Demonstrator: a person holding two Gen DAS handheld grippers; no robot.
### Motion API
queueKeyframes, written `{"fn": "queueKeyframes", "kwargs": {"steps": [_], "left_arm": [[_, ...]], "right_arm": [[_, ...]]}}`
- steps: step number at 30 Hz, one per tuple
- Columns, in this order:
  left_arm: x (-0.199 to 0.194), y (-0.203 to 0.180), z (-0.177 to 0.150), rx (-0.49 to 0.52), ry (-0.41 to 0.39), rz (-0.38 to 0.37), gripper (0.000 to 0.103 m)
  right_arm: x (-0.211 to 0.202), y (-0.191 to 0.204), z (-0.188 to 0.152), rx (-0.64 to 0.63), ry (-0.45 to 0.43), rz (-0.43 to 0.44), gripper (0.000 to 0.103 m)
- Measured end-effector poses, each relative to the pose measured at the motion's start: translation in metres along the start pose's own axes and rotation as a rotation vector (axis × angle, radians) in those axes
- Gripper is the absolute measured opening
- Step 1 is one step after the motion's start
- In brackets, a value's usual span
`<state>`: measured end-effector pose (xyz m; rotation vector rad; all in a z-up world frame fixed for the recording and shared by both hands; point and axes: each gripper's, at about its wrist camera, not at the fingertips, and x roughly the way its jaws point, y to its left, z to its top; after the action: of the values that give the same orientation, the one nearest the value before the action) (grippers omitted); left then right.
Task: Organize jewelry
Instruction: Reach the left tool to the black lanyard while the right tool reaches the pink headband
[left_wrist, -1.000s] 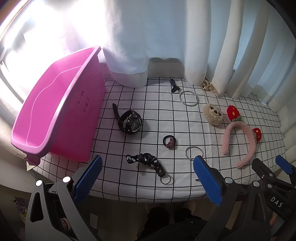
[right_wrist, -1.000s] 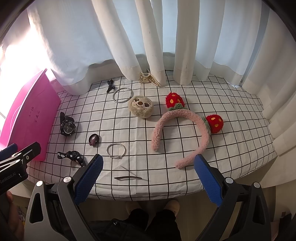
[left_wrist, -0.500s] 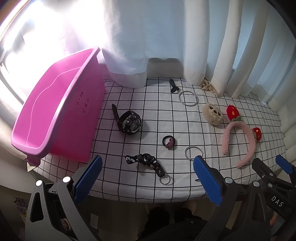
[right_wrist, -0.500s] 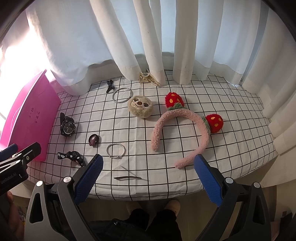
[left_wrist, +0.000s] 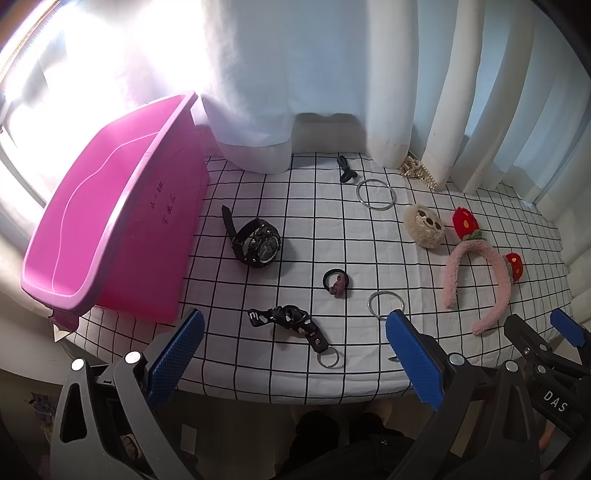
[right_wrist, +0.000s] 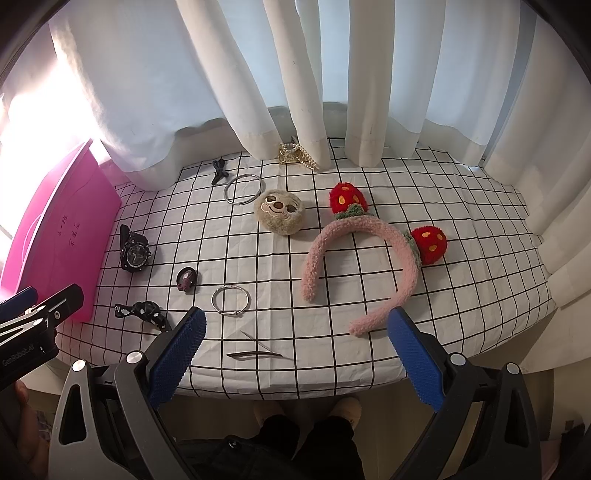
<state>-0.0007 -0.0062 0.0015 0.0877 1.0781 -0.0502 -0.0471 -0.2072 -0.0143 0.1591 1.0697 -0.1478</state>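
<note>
A pink bin (left_wrist: 88, 236) stands at the table's left end. On the checked cloth lie a black watch (left_wrist: 256, 242), a black hair tie (left_wrist: 336, 283), a black strap with a key ring (left_wrist: 291, 321), two silver bangles (left_wrist: 375, 194) (left_wrist: 385, 303), a plush sloth clip (right_wrist: 279, 211), a pink strawberry headband (right_wrist: 364, 254), a gold hair claw (right_wrist: 295, 155), a small black clip (right_wrist: 218, 172) and a thin hairpin (right_wrist: 255, 354). My left gripper (left_wrist: 293, 360) and right gripper (right_wrist: 293, 360) hover open before the table's front edge, holding nothing.
White curtains (right_wrist: 295, 81) hang along the back of the table and touch the cloth. The table's front edge (right_wrist: 295, 391) runs just beyond both grippers. A person's legs in dark trousers (right_wrist: 306, 435) show below. The right side of the cloth is bare.
Both views have shifted only slightly; the objects lie where they were and both grippers stay open.
</note>
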Motion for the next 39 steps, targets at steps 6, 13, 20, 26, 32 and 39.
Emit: {"fn": "queueKeyframes", "kwargs": {"steps": [6,13,20,26,32,39], "left_arm": [[0.001,-0.005,-0.002,0.004,0.002,0.001,0.097],[0.006,-0.017,-0.005,0.007,0.010,-0.002,0.097],[0.026,-0.027,-0.016,0.004,0.027,-0.036,0.097],[0.063,-0.020,-0.040,-0.028,0.095,-0.033,0.097],[0.089,0.003,-0.062,-0.136,0.112,-0.002,0.097],[0.116,0.004,-0.078,-0.191,0.163,0.032,0.097]], "right_arm": [[0.007,-0.008,0.003,0.002,0.008,0.013,0.094],[0.010,-0.016,0.005,-0.018,0.011,0.023,0.094],[0.027,-0.051,-0.004,0.025,0.046,0.060,0.094],[0.050,-0.077,-0.023,0.027,0.088,0.071,0.094],[0.083,-0.104,-0.034,0.073,0.158,0.093,0.094],[0.114,-0.129,-0.035,0.099,0.181,0.063,0.094]]}}
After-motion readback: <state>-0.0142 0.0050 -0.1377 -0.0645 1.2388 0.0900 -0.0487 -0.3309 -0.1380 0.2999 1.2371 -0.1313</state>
